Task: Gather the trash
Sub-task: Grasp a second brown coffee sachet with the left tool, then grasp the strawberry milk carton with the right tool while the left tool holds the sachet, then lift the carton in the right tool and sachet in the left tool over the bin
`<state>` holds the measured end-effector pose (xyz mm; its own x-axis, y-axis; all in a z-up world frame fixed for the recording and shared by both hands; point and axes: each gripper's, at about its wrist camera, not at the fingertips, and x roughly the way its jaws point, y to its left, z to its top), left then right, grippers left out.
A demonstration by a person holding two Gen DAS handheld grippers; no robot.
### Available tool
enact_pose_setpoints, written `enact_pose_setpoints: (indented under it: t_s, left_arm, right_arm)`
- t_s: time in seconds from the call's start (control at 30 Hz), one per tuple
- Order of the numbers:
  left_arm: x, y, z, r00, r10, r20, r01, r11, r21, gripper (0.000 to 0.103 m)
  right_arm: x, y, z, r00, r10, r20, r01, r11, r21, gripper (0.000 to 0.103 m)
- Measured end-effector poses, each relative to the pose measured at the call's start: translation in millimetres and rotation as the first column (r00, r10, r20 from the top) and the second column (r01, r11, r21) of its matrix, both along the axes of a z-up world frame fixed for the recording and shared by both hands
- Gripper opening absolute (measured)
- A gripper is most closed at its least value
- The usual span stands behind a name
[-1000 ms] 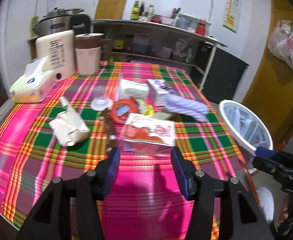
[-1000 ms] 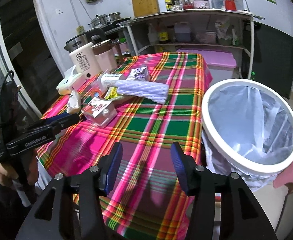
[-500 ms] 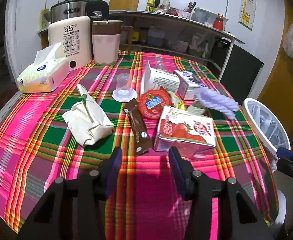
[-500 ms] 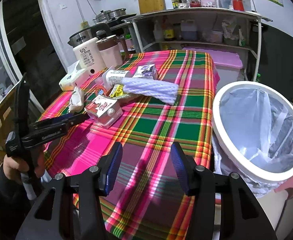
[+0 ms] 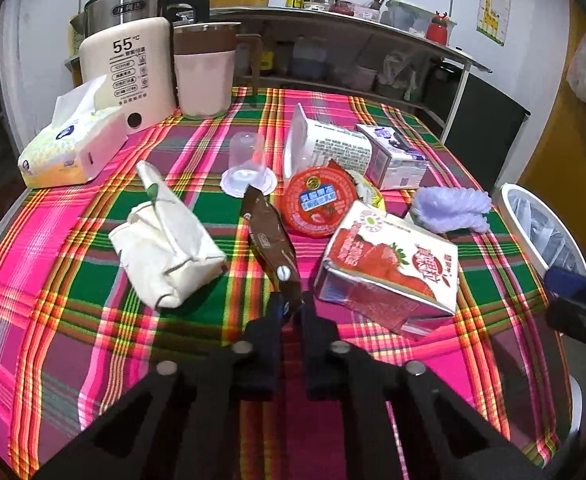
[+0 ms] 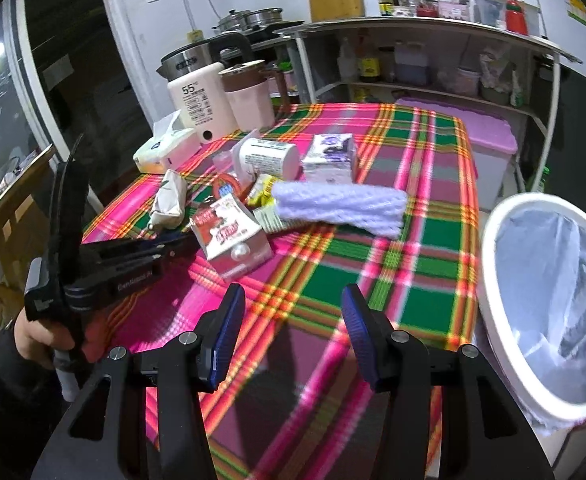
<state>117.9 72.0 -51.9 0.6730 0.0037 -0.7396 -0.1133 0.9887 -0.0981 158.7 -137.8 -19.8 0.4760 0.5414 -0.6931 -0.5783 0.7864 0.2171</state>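
Left fingers [image 5: 291, 310]: now clamped on brown wrapper's [image 5: 271, 240] near end; lift next.
Right fingers [image 6: 289, 326]: open, empty.

On the counter [image 5: 33, 320], a wrapper [image 5: 271, 240] lies between a crumpled bag [image 5: 169, 244] on its left and a juice carton [image 5: 389, 268] on its right. Behind it stand a cup [image 5: 247, 160] and a round lid [image 5: 319, 202]. The tissue pack [image 5: 69, 148] sits far left, the trash bin [image 6: 549, 300] beside the counter's right edge.
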Motion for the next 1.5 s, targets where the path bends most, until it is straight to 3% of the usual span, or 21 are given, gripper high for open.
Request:
enact_pose_setpoints:
  t_s: [0.33,0.53,0.57,0.6,0.67,1.0,1.27,1.5]
  left_arm:
    - [-26.4,24.2,1.3,0.999,0.037,0.008,-0.036,0.999,-0.036,0.006]
    - [-34.2,30.6,7.5,0.999,0.011,0.034,-0.009,0.998,-0.064,0.007]
    - [-34.7,30.6,8.9,0.999,0.006,0.04,-0.004,0.998,-0.067,0.014]
    - [-35.1,30.8,10.4,0.999,0.003,0.048,0.0,0.998,-0.068,0.029]
    - [-35.4,31.8,13.0,0.998,0.005,0.063,-0.001,0.998,-0.065,0.04]
    - [-34.0,34.9,11.8,0.998,0.002,0.065,0.002,0.998,-0.066,0.04]
    - [-20.2,28.4,11.7,0.998,-0.027,0.06,0.03,0.998,-0.056,0.04]
    - [2.8,16.9,0.8,1.0,-0.027,-0.012,0.027,1.0,-0.013,0.04]
  right_arm:
    - [19.3,43.6,-4.1,0.99,0.135,0.03,-0.135,0.991,-0.01,0.053]
    - [30.5,67.0,-9.2,0.977,0.209,0.047,-0.207,0.978,-0.036,0.056]
    - [31.0,69.0,-10.3,0.974,0.22,0.046,-0.219,0.975,-0.04,0.056]
    - [31.2,71.5,-12.2,0.971,0.234,0.043,-0.232,0.971,-0.05,0.056]
    - [30.8,75.3,-15.2,0.967,0.251,0.043,-0.248,0.966,-0.068,0.056]
    - [25.1,94.5,-23.3,0.953,0.297,0.056,-0.286,0.946,-0.15,0.056]
    - [17.5,83.4,-18.8,0.966,0.253,0.044,-0.247,0.963,-0.107,0.054]
    - [11.4,61.5,-14.9,0.981,0.195,0.027,-0.193,0.98,-0.052,0.054]
